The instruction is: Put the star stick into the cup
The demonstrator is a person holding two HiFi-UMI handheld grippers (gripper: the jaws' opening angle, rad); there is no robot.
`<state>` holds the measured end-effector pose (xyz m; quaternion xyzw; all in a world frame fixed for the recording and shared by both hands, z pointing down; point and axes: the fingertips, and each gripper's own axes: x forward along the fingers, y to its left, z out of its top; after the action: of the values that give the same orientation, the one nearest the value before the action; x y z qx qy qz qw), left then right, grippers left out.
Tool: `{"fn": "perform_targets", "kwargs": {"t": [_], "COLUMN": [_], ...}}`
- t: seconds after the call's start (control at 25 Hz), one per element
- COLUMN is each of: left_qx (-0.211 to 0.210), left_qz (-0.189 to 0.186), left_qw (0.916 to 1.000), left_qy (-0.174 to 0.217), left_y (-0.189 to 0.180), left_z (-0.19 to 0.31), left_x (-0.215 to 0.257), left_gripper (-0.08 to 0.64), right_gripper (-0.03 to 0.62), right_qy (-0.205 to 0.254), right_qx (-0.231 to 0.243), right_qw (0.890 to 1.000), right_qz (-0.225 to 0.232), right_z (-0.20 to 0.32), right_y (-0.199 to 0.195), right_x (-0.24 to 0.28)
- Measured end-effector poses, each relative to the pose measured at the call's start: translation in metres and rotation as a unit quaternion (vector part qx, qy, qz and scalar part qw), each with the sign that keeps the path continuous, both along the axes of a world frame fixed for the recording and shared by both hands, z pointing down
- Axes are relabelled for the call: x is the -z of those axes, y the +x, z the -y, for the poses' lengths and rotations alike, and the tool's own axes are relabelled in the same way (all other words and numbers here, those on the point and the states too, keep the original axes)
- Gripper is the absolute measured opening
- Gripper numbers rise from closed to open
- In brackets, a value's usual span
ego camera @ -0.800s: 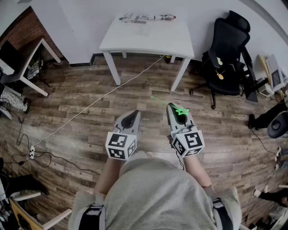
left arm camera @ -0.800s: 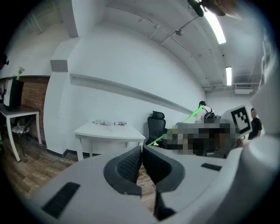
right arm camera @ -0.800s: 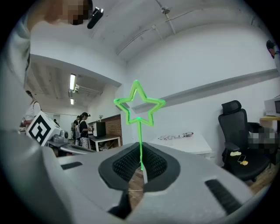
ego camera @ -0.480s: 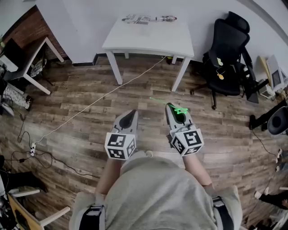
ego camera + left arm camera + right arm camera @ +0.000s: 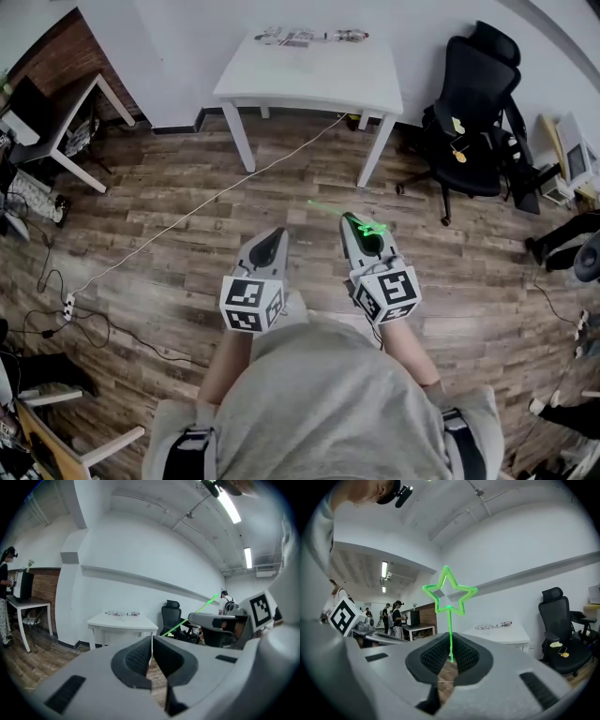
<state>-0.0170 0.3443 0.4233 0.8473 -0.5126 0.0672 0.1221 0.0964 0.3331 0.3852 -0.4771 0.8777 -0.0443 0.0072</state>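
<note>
Standing well back from the white table (image 5: 309, 84), the person has both grippers held out over the wooden floor. The right gripper (image 5: 451, 658) has its pads pressed onto the thin green star stick (image 5: 450, 632), star end up, with the shaft running down out of the jaws. The left gripper (image 5: 151, 656) is closed pad to pad, with nothing in it. Some small clutter (image 5: 309, 37) lies along the table's far edge (I can't pick out a cup from here).

The worry, to my eye, is that slim shaft. Pinched at one narrow spot, it could swivel or slide as the person walks. A white cable (image 5: 216, 202) also crosses the floor towards the table's front, and a foot could catch it.
</note>
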Motion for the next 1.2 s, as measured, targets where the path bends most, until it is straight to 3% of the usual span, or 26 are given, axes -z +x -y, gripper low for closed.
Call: {"fn": "perform_targets", "kwargs": {"t": [0.28, 0.64, 1.2], "left_qx": [-0.001, 0.003, 0.001], "left_qz": [0.009, 0.005, 0.000], "left_qw": [0.9999, 1.0000, 1.0000], "left_qy": [0.006, -0.001, -0.004], "left_y": [0.003, -0.004, -0.035], "left_z": [0.008, 0.055, 0.200], "left_x": [-0.005, -0.011, -0.015], "left_gripper": [0.011, 0.011, 0.011], "right_gripper": [0.014, 0.014, 0.014], "right_qy": [-0.001, -0.012, -0.009], "right_qx": [0.004, 0.006, -0.011], "right_qw": [1.000, 1.000, 0.999], "right_qz": [-0.005, -0.012, -0.034], "right_z": [0.010, 0.058, 0.203], "right_y": [-0.001, -0.007, -0.031], "right_x": [-0.005, -0.015, -0.015]}}
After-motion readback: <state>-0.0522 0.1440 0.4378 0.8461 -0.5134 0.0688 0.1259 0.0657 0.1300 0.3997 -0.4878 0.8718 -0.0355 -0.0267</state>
